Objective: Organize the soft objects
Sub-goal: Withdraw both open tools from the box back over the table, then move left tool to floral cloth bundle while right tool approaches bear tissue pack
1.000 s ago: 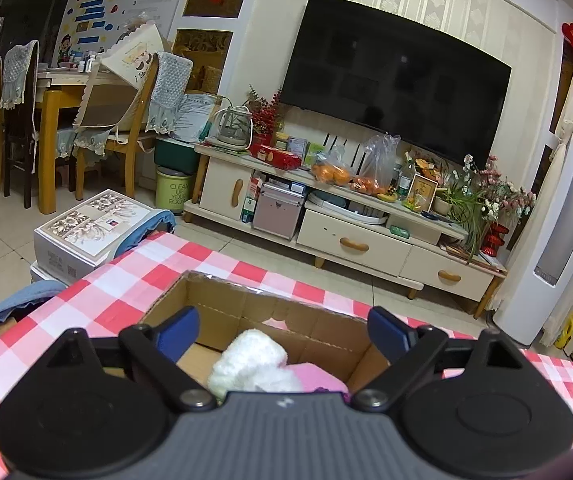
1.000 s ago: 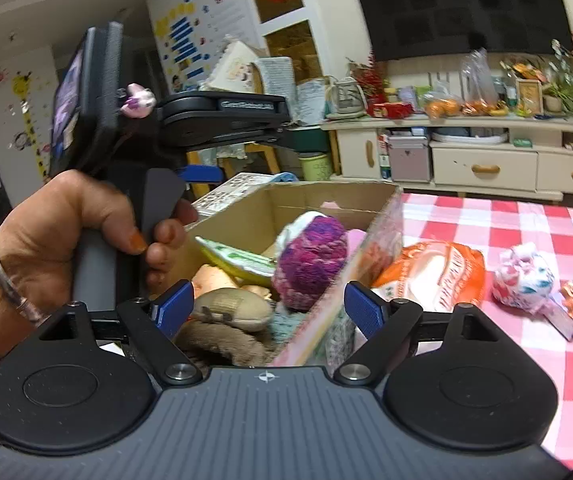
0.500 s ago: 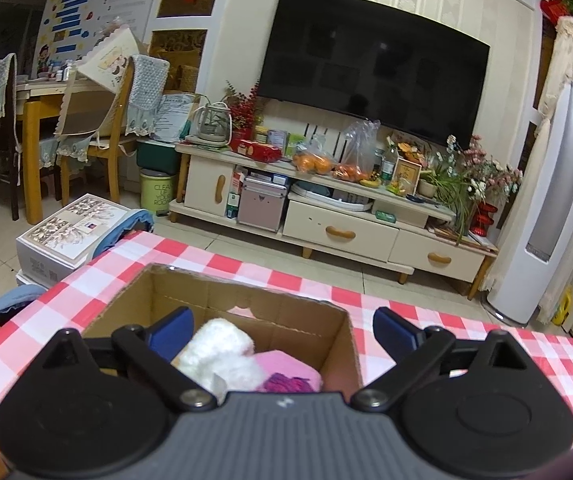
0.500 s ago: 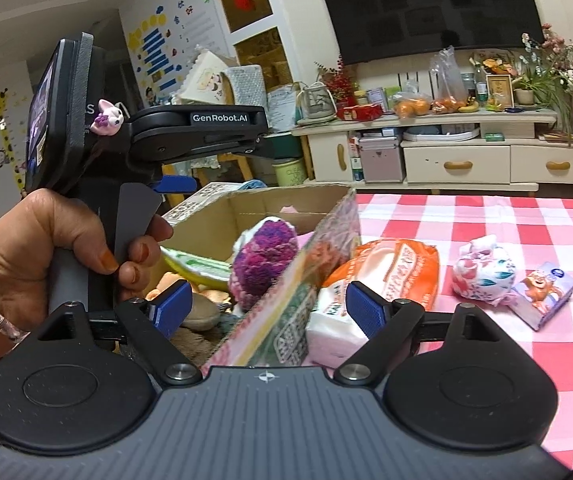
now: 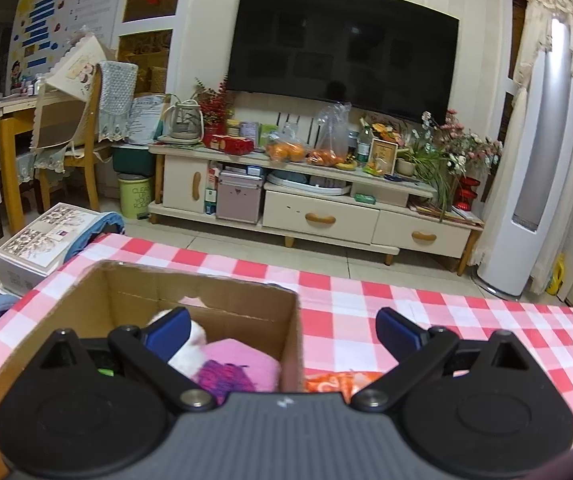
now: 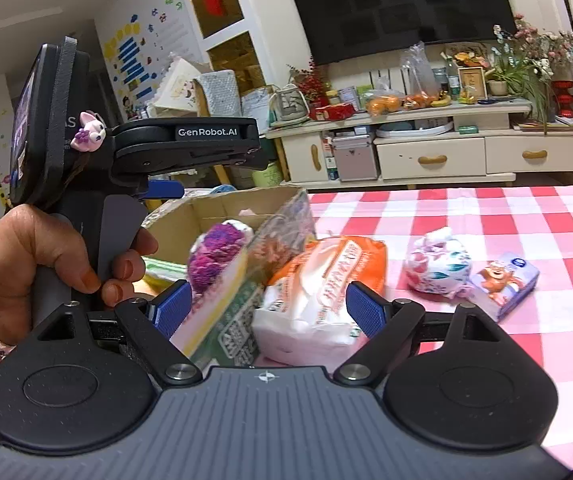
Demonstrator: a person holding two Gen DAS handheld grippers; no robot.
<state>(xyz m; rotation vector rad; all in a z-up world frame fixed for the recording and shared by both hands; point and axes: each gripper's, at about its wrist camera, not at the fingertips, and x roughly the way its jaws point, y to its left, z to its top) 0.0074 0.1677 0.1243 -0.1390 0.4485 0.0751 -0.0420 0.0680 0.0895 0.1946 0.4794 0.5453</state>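
The orange-and-white tissue pack (image 6: 322, 296) lies just ahead between the empty, wide-open right gripper's (image 6: 268, 306) fingers, long axis pointing away, nearer than the opening, empty left gripper (image 5: 282, 326).

Warm, fairly dim indoor light fills both wrist views; no lamp itself shows; the television (image 5: 342, 44) is a dark sheet carrying faint pale reflections. Fisheye bending curves the white tower unit (image 5: 542, 168) and the wall lines, and black corners vignette each view. The left view is reasonably sharp across the checked cloth (image 5: 426, 312); in the right view the cardboard box (image 6: 286, 216) and the purple knitted ball (image 6: 216, 256) are smeared by motion blur, while the orange packet (image 6: 326, 280) looks softer than the distant cabinet (image 6: 438, 156).
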